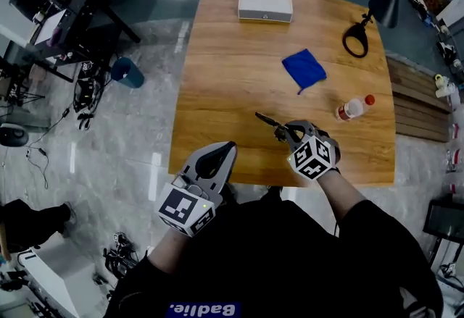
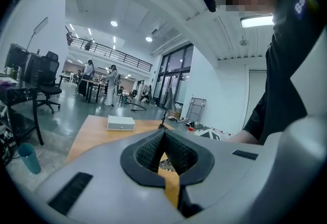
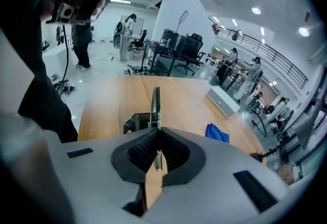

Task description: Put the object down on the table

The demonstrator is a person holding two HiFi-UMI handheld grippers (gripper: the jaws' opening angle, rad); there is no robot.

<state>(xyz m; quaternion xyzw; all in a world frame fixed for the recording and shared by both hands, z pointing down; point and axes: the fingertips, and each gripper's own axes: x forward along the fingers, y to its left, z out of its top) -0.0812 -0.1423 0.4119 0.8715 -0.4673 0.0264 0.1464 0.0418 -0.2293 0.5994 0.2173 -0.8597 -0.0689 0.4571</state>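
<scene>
My right gripper's (image 3: 155,133) jaws are clamped tight on a thin dark metal tool (image 3: 155,100), which sticks out towards 10 o'clock over the near part of the tabletop (image 1: 232,92); I cannot tell whether its tip touches the wood. My left gripper's (image 2: 163,133) jaws are closed together with nothing between them, at the tabletop's 7 o'clock edge. Farther out lie a bottle (image 1: 353,107) at 3 o'clock, a blue cloth (image 1: 304,68) at 1 and a white box (image 1: 265,5) at 12.

Even indoor light; a ceiling panel (image 2: 257,21) glares at upper right; both gripper views bulge, with black corners.
</scene>
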